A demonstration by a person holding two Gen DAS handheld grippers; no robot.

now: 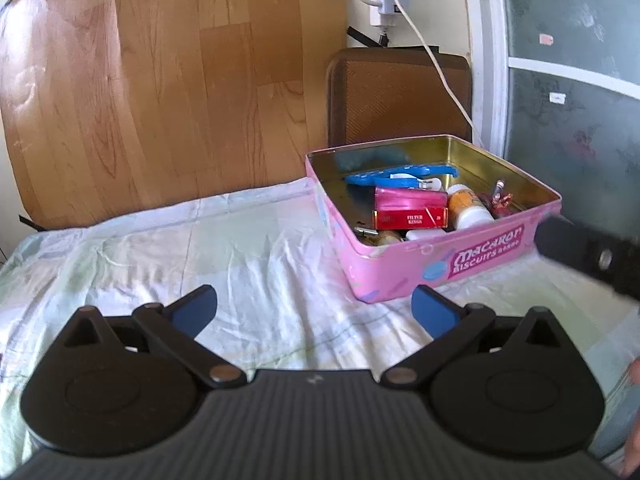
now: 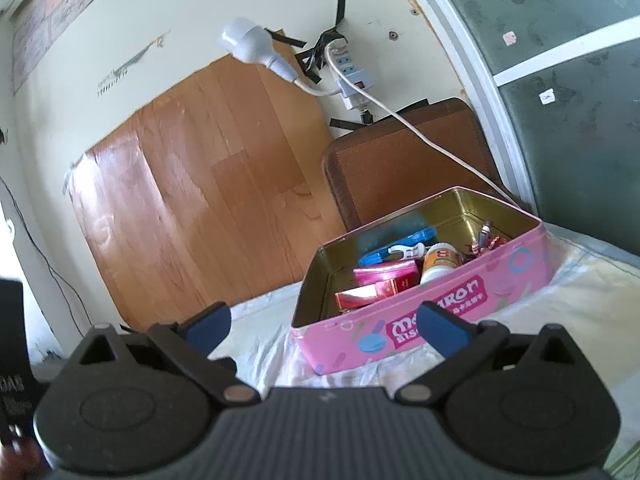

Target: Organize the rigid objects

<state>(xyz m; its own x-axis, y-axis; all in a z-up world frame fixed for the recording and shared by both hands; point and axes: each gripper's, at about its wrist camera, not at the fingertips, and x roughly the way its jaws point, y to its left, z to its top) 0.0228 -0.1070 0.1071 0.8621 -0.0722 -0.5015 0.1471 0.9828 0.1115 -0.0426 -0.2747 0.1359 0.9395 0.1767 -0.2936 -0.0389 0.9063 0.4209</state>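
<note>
Both grippers, left (image 1: 314, 310) & right (image 2: 326, 326), gape wide, empty; careless reach could shove the tin (image 1: 452, 258) at 2 o'clock, spilling its 2 red boxes (image 1: 410, 218).

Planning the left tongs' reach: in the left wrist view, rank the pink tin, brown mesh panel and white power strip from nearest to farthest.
From the left tongs:
1. Pink tin, just ahead, right.
2. Brown mesh panel, behind the tin.
3. White power strip, up on the wall.
</note>
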